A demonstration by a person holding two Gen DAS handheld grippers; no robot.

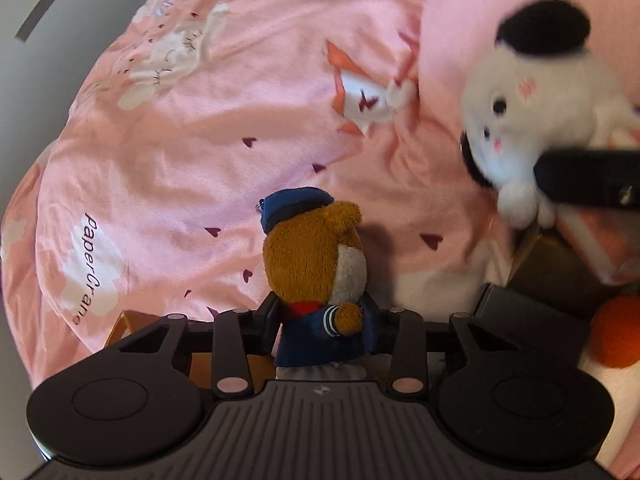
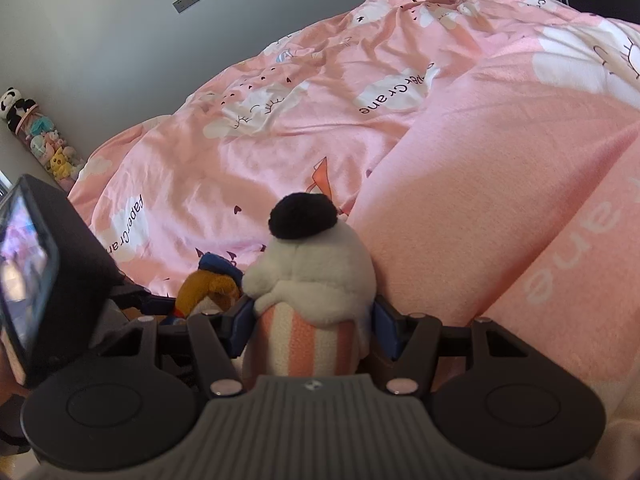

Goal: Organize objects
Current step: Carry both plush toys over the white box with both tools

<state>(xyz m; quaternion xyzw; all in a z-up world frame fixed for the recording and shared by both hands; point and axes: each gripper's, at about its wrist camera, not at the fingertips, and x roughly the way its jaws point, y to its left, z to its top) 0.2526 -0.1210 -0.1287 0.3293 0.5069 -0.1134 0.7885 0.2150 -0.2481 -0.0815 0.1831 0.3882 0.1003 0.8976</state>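
My left gripper (image 1: 322, 320) is shut on a small brown teddy bear (image 1: 316, 264) in a blue cap and blue jacket, held upright above the pink duvet (image 1: 180, 168). My right gripper (image 2: 312, 320) is shut on a white plush (image 2: 316, 268) with a black tuft and a pink-striped body. That white plush (image 1: 532, 112) also shows blurred at the right of the left wrist view, with the right gripper's dark finger (image 1: 588, 176) across it. The bear (image 2: 208, 288) shows just left of the white plush in the right wrist view.
A cardboard box (image 1: 532, 256) lies below the white plush, with an orange plush (image 1: 616, 332) beside it. A pink pillow (image 2: 500, 208) lies at right. A tube of small plush toys (image 2: 44, 140) stands by the grey wall (image 2: 120, 40). Another cardboard edge (image 1: 124, 324) shows lower left.
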